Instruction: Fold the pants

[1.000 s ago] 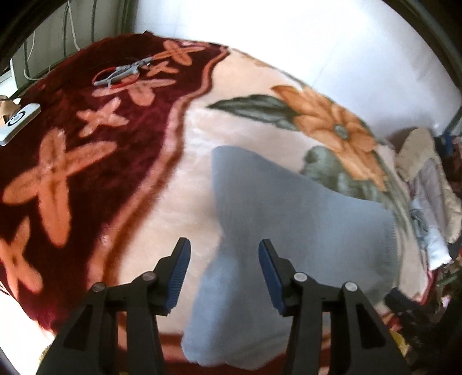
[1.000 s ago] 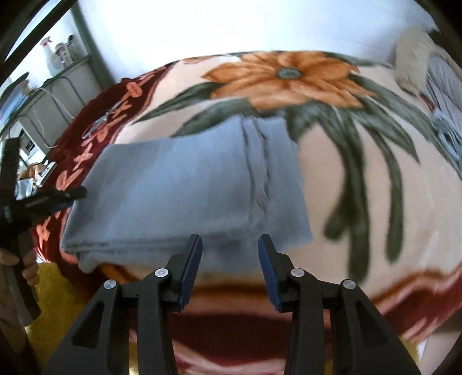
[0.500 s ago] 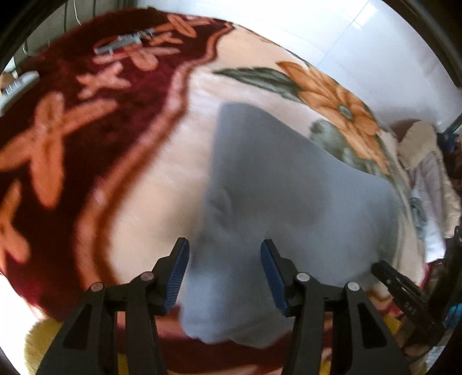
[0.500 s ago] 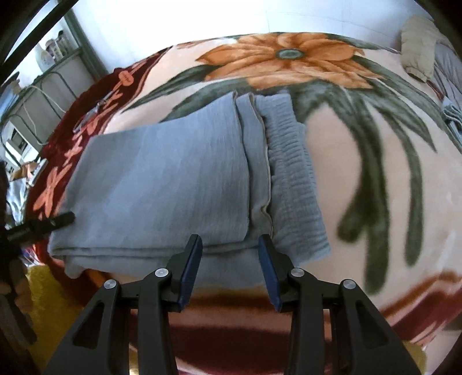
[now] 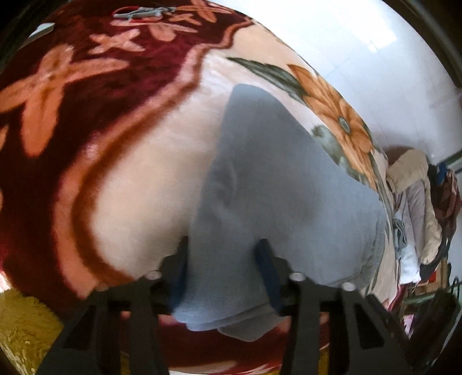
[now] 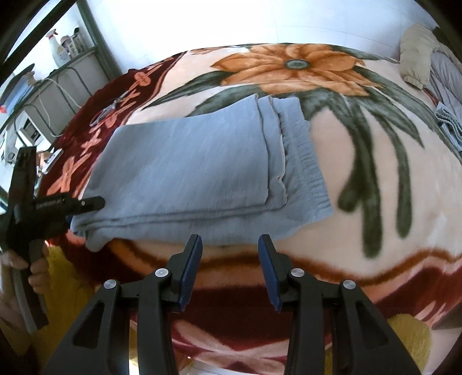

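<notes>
Left gripper [image 5: 222, 268] jaws just closing around folded end of pants [image 6: 184, 176], pads apparently not clamped yet; right gripper [image 6: 229, 268] released, short of fabric — next fold looks imminent

Bed covered by plush blanket [image 6: 361, 178]: cream centre, orange flower with green leaves at 12 o'clock in right wrist view, dark red border with orange crosses at 9 to 10 o'clock. Folded blue-grey pants [image 6: 187, 178] lie flat at centre, elastic waistband toward 3 o'clock. Beige and grey garments [image 6: 424, 66] heaped at 2 o'clock. Small metal object [image 5: 138, 13], unclear, on red border at 11 o'clock in left wrist view.
</notes>
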`<state>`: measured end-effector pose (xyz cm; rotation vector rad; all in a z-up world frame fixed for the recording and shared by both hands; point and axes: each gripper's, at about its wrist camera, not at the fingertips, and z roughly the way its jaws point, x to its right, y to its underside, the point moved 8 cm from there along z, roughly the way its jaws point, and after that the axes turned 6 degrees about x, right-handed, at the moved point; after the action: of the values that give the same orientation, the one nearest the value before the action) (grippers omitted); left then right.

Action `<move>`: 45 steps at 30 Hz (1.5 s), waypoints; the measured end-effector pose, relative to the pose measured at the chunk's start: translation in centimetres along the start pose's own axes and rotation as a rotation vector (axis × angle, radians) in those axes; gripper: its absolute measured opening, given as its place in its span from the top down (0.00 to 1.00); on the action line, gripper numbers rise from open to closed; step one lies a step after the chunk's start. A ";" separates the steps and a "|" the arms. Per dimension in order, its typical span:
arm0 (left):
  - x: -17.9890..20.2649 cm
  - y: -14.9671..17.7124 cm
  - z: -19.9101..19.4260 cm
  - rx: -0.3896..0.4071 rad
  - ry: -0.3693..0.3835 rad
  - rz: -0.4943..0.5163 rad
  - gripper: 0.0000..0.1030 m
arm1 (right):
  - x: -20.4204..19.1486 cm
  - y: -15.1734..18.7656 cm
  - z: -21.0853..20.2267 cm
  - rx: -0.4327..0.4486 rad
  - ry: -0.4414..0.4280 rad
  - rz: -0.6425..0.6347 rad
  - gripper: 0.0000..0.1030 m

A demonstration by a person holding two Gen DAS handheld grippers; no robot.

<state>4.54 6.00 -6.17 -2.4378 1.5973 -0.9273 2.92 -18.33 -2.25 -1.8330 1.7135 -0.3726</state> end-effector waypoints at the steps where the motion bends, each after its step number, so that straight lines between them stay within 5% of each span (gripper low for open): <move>1: 0.0 -0.1 -0.2 -0.002 0.020 -0.019 0.75 | 0.0 0.2 -0.2 0.002 0.001 -0.002 0.60; 5: 0.6 -0.6 -1.5 0.027 0.066 -0.032 0.86 | 0.2 0.5 -0.7 0.014 -0.003 0.005 0.60; 12: 6.0 -2.0 -5.6 0.121 0.115 0.133 0.88 | 1.5 0.5 -1.3 0.036 -0.013 0.058 0.60; 19: 12.9 -1.5 -7.3 0.136 0.140 0.326 0.88 | 2.2 0.3 -1.5 0.059 -0.031 0.095 0.60; 33: 22.8 4.1 -2.6 0.052 0.113 0.606 0.88 | 6.8 1.0 -1.7 0.087 -0.060 0.242 0.60; 45: 25.3 7.3 3.5 -0.049 0.097 0.633 0.88 | 7.8 0.2 -1.5 0.094 -0.042 0.243 0.60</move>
<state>7.35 -19.83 -0.76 -1.7249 2.2373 -0.8917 2.94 -26.24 -2.69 -1.5341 1.8321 -0.3066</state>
